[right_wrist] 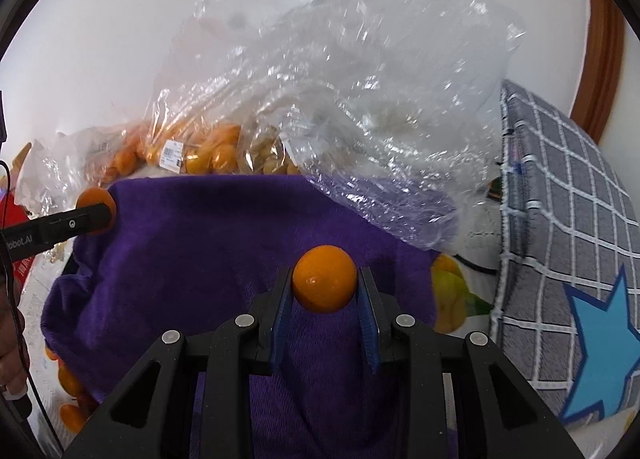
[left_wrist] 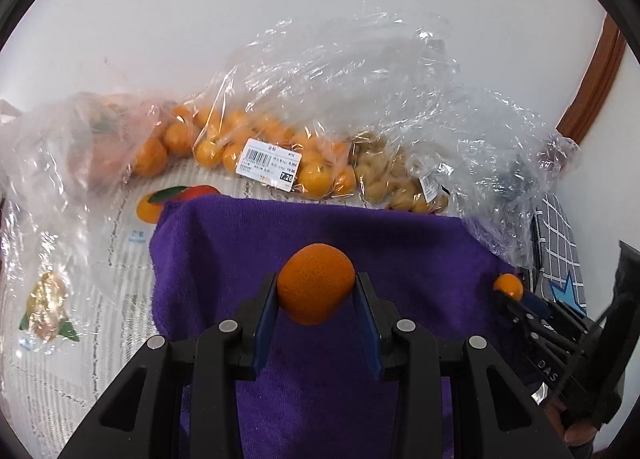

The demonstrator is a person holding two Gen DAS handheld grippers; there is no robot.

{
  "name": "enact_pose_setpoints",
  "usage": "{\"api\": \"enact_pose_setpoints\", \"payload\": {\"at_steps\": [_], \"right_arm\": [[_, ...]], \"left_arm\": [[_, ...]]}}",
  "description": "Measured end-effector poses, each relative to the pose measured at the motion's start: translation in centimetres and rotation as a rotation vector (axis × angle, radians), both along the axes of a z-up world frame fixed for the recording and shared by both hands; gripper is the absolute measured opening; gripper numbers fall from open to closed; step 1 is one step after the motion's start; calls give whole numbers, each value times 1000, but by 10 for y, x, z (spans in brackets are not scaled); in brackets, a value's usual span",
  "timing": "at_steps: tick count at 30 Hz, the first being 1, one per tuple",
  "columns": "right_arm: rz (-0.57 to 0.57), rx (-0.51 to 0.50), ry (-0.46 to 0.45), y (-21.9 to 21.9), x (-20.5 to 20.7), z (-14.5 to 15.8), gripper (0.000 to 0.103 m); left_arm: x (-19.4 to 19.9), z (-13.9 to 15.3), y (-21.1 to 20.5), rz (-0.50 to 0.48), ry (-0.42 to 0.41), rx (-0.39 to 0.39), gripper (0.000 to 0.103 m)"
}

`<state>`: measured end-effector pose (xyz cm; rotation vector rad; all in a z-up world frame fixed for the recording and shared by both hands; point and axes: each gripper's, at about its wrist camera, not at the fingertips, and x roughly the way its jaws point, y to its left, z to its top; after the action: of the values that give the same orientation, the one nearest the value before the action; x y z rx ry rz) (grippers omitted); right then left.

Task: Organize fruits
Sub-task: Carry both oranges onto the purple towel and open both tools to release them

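Note:
My left gripper point(left_wrist: 316, 291) is shut on a small orange point(left_wrist: 316, 289) above a purple towel point(left_wrist: 248, 251). My right gripper point(right_wrist: 325, 285) is shut on a smaller, smooth orange fruit point(right_wrist: 325, 283) above the same towel point(right_wrist: 200, 243). Each gripper shows in the other's view: the right one with its fruit point(left_wrist: 509, 286) at the towel's right edge, the left one with its orange point(right_wrist: 96, 205) at the towel's left edge. Behind the towel lie a clear bag of oranges with a price label point(left_wrist: 272, 155) and a bag of pale yellowish fruits point(left_wrist: 392, 183).
Crumpled clear plastic bags point(right_wrist: 360, 107) pile up at the back against a white wall. A grey checked cloth with a blue star point(right_wrist: 568, 267) lies at the right. A fruit-printed cover point(left_wrist: 120, 243) is under the towel. Loose oranges point(right_wrist: 70, 387) lie at lower left.

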<state>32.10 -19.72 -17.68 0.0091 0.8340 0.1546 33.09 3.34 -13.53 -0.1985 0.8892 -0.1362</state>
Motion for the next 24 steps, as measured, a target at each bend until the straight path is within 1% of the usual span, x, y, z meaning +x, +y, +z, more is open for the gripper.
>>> {"api": "enact_pose_setpoints", "payload": {"at_steps": [9, 12, 17, 21, 22, 24], "right_arm": [[9, -27, 59, 7, 14, -21, 31], [9, -27, 77, 8, 16, -27, 32], [11, -28, 76, 6, 14, -28, 32], [12, -23, 78, 6, 15, -28, 32], [15, -21, 79, 6, 14, -28, 33], [21, -15, 81, 5, 13, -25, 42]], "left_arm": [[9, -18, -5, -32, 60, 12, 35], [13, -24, -8, -44, 85, 28, 35], [16, -35, -8, -41, 127, 40, 35], [16, -37, -9, -45, 129, 48, 35], [17, -38, -10, -46, 131, 49, 35], [18, -39, -11, -45, 132, 50, 36]]}}
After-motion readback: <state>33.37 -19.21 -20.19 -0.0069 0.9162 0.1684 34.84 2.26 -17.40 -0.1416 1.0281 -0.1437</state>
